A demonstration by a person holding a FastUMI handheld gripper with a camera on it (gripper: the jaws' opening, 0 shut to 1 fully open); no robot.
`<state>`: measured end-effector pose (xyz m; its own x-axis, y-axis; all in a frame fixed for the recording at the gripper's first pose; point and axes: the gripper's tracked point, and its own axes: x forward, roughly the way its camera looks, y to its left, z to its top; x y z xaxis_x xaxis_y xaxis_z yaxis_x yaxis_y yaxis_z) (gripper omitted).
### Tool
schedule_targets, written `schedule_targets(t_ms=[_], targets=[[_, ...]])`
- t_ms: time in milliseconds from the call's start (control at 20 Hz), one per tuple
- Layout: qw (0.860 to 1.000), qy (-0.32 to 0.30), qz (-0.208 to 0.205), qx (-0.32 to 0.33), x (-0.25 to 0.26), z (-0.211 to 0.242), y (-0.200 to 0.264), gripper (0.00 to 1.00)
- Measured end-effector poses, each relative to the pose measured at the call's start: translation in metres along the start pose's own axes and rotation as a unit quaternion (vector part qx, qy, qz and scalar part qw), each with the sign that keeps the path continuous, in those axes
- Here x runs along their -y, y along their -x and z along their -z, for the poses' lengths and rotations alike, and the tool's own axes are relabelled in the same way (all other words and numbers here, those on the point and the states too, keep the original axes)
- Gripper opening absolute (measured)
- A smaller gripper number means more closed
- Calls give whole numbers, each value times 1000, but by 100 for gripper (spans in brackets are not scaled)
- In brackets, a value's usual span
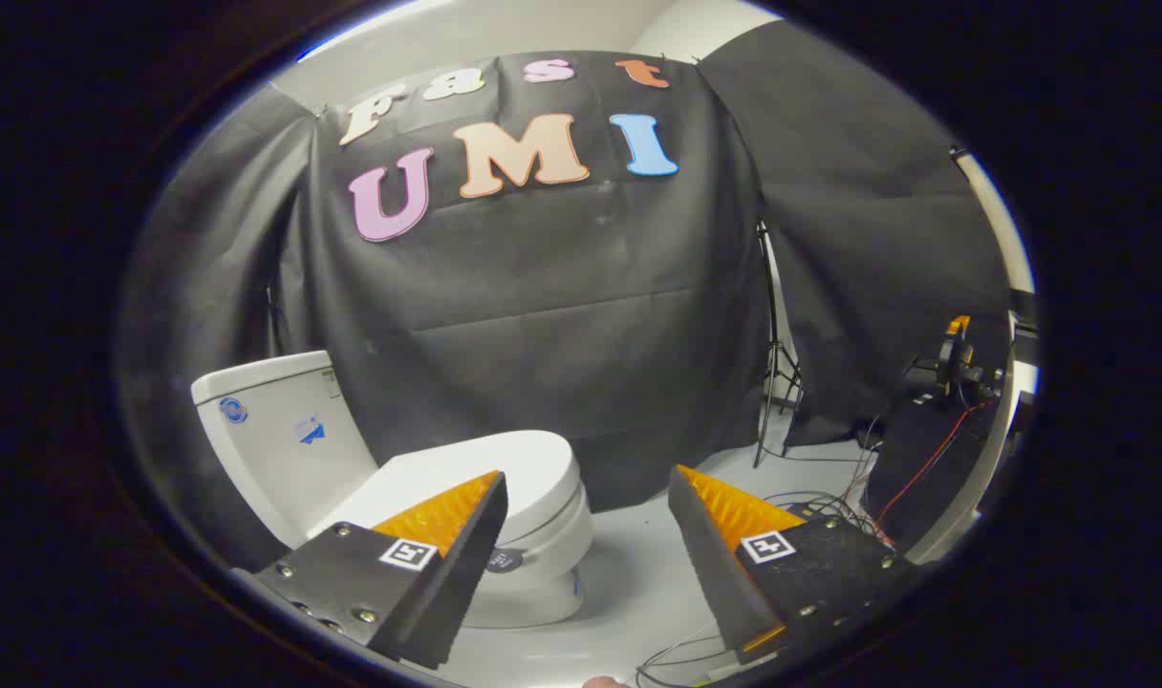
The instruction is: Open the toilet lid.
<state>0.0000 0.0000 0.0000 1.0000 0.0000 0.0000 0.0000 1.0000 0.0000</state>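
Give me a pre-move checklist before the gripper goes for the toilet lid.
1. Toilet lid closed and flat on the seat: ok.
2. Gripper open, nothing between the fingers: ok.
3. Fingers lined up on the lid's front edge: not ok; the lid sits behind the left finger, off to one side.
4. Contact with the lid: not ok, still apart.
5. Cables on the floor clear of the toilet: ok.
6. Tank leaves room for the lid to swing: cannot tell.
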Motion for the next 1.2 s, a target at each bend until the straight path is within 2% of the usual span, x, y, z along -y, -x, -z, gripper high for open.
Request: schedule_targets(t_ms=[300,1200], targets=[[1000,5,-16,3,-17,-7,-5,99],[996,57,-69,-25,-112,-2,-64,100]])
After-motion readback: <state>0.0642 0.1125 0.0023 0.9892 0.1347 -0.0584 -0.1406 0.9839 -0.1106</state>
